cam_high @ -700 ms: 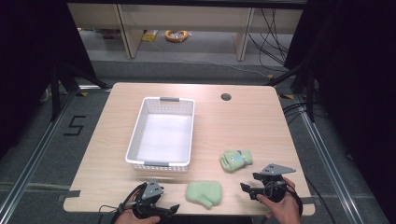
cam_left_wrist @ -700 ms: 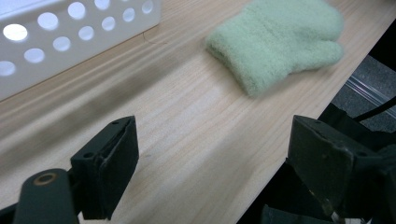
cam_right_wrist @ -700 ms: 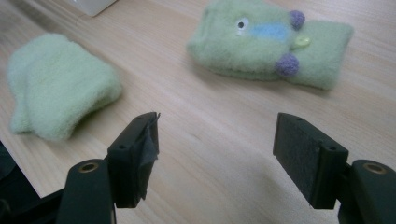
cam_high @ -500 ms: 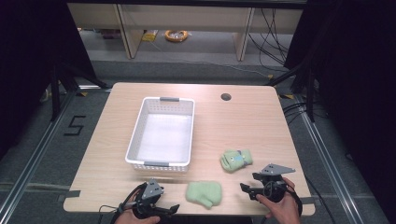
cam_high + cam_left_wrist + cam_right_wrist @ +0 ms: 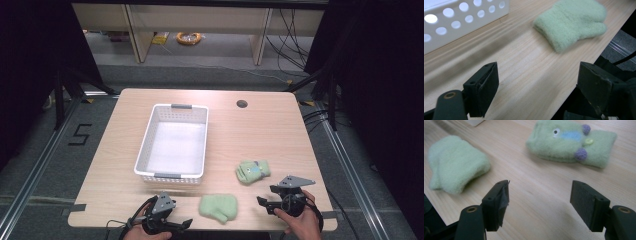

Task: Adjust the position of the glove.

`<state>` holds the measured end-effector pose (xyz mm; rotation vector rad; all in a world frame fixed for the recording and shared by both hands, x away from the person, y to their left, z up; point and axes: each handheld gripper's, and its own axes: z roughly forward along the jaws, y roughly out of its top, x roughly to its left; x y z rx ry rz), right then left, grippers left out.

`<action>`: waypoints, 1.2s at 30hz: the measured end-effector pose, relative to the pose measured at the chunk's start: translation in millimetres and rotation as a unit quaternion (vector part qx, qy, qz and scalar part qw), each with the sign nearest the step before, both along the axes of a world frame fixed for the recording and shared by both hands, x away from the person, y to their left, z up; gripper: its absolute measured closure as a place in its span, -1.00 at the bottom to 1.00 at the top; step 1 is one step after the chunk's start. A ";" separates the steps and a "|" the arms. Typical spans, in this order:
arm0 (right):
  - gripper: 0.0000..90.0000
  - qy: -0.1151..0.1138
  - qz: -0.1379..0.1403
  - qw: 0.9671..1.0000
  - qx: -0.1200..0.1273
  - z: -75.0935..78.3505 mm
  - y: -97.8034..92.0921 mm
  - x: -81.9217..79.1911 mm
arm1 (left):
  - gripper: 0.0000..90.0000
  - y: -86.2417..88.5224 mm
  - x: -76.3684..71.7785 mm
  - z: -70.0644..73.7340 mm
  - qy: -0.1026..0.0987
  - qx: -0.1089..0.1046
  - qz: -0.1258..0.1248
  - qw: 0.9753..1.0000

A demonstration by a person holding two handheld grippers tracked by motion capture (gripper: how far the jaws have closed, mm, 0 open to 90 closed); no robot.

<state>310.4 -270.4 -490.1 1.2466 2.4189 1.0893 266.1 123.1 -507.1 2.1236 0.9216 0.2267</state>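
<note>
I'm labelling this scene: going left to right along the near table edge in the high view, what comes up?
Left hand-held gripper → plain green fleece mitten → right hand-held gripper, with the decorated green folded mitten just beyond it.

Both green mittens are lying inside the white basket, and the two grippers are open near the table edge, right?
Not quite. The basket holds nothing in the high view; the plain mitten and the decorated mitten lie on the table outside it. The rest is right: the left gripper and right gripper are open near the edge.
</note>
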 end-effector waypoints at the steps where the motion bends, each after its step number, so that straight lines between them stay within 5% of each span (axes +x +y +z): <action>1: -0.27 -0.002 0.000 1.000 -0.001 0.0 0.7 0.1 | -0.62 0.0 0.0 0.0 0.000 0.000 0.000 1.000; 4: -0.26 -0.010 -0.003 1.000 -0.001 -0.5 2.9 -0.8 | -0.62 -1.5 -0.2 -0.9 0.001 -0.006 0.001 1.000; 6: -0.26 0.009 0.002 1.000 0.005 0.6 4.8 -1.1 | -0.62 -2.1 -0.8 -1.2 0.008 -0.003 -0.001 1.000; 7: -0.26 -0.004 0.002 1.000 -0.002 0.4 4.2 -0.1 | -0.62 -2.9 -1.3 -1.2 0.007 -0.005 0.003 1.000; 18: -0.21 -0.006 0.017 1.000 -0.001 4.6 14.3 0.3 | -0.62 -7.7 -1.5 -2.3 0.006 0.001 -0.003 1.000; 21: -0.19 -0.005 0.028 0.999 0.017 7.9 24.1 0.7 | -0.62 -12.3 -2.5 -3.0 0.013 -0.005 -0.007 1.000; 23: -0.18 -0.022 0.043 0.999 0.008 10.6 28.0 4.7 | -0.61 -14.1 -1.0 -2.8 0.009 -0.007 -0.012 1.000; 25: -0.16 -0.009 0.041 0.999 0.015 13.5 33.3 3.5 | -0.59 -16.4 -1.2 -1.0 0.015 -0.013 -0.015 1.000; 28: -0.12 -0.026 0.061 0.998 0.008 16.4 39.6 6.5 | -0.57 -20.7 0.9 2.1 0.008 -0.006 -0.023 1.000; 30: -0.09 -0.026 0.071 0.997 0.005 16.8 43.6 7.4 | -0.53 -26.4 -0.2 2.8 0.015 -0.024 -0.016 0.999; 32: -0.05 -0.022 0.079 0.997 0.003 16.9 49.1 8.3 | -0.49 -29.3 2.6 6.2 0.004 -0.008 -0.033 0.999; 33: -0.03 -0.025 0.082 0.996 0.002 16.4 52.9 9.0 | -0.45 -32.4 2.0 6.0 0.012 -0.022 -0.027 0.999; 36: 0.03 -0.022 0.098 0.995 -0.004 17.0 60.8 10.5 | -0.41 -36.4 4.2 7.4 0.010 -0.019 -0.030 0.999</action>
